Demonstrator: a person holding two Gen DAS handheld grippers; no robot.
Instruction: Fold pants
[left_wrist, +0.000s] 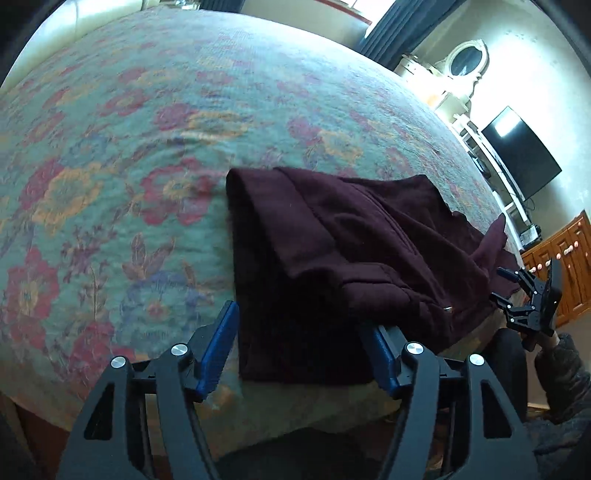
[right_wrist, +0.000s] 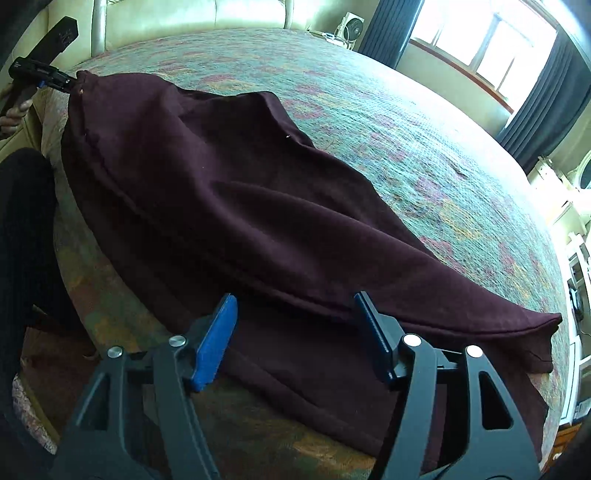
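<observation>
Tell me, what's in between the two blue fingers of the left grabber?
The dark red pants. In the left wrist view, their near edge lies between the open left gripper's fingers, spread on the flowery bedspread.

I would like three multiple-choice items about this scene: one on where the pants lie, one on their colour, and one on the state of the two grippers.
1. Where do the pants lie?
A. on the flowered bedspread, near its edge
B. on the floor
C. on a chair

2. Which colour are the pants?
A. light grey
B. dark maroon
C. bright green

3. How do the left gripper and the right gripper stand?
A. both shut on the cloth
B. one shut, one open
C. both open, pressing nothing

Answers: 1 A, the cloth spreads over the flowered cover by the bed's near edge. 2 B, the fabric is deep wine red in both views. 3 C, each pair of blue pads stands apart, with cloth lying loose beyond them.
</observation>
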